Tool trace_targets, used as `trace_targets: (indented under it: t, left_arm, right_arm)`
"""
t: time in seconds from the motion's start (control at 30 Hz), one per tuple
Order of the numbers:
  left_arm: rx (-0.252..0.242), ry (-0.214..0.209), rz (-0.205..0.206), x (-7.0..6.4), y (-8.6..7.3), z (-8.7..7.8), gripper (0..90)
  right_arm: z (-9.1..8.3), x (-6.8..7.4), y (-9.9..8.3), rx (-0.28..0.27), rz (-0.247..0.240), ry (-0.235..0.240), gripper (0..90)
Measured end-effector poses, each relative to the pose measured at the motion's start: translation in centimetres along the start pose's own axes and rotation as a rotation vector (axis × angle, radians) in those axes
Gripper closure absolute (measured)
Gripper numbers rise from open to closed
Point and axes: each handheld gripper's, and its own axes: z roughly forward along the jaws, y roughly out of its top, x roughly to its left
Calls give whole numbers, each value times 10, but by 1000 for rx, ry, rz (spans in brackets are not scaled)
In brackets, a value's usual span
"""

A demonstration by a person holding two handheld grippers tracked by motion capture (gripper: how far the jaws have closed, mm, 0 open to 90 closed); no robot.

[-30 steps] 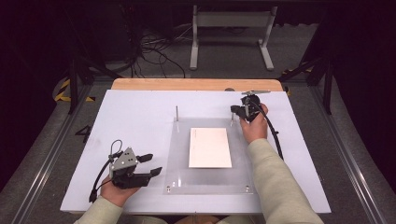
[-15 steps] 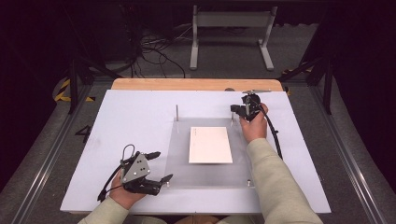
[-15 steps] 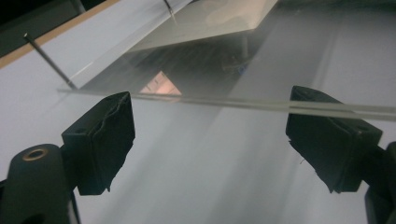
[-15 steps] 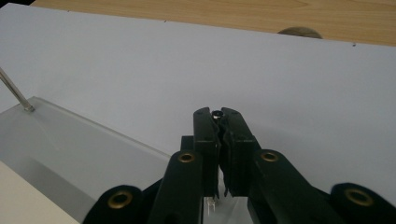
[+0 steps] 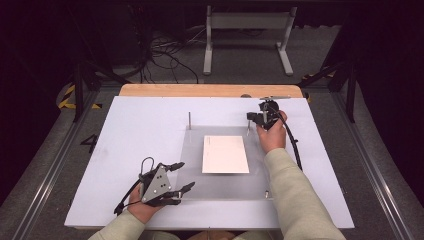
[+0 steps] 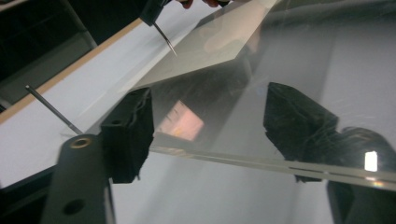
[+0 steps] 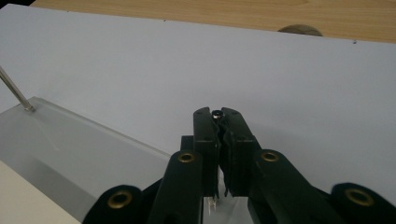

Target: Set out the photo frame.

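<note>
Already my right claw (image 5: 263, 118) pinches the far-right metal pin (image 7: 216, 114), so my spread left claw (image 5: 179, 176) nudging the clear acrylic plate (image 5: 196, 187) could bend it.

Left gripper (image 5: 179, 176) (jaws apart) seemingly reached plate (image 5: 200, 192).

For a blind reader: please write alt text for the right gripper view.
The right claw is shut on a thin metal pin at a corner of a clear acrylic plate on a white table. Another pin stands at left.
</note>
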Motion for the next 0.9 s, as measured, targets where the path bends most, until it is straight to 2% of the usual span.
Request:
trace_targets:
  t: [0.13,0.23,0.33,0.37,0.47,0.53,0.6,0.73,0.8,0.9]
  left_arm:
    - [-13,38,3,-1,1,-2,476]
    - [-6,63,-2,0,1,-4,491]
    - [-6,66,-9,2,1,-5,495]
    - [-5,67,-7,1,2,-4,495]
    - [-3,67,-9,2,2,-5,496]
    - [-3,66,-9,3,3,-5,496]
    - [-1,66,-12,2,3,-5,496]
    - [-3,67,-20,3,4,-5,496]
    - [-3,66,-20,3,4,-5,495]
    - [-2,61,-22,4,4,-5,494]
  right_arm:
    - [-1,0,0,1,0,6,849]
    - [-2,-1,-1,-3,1,12,845]
    - [-3,-3,-2,-7,11,32,835]
    - [-3,-4,-2,-8,20,39,819]
    - [-6,-8,-5,4,15,32,647]
    - [-13,-11,-9,-16,17,44,611]
    - [-22,-12,-11,-26,-2,51,576]
    - [-43,-12,-17,-50,-28,80,535]
    - [-47,-12,-18,-52,-30,86,525]
    - [-66,-11,-25,-62,-44,147,478]
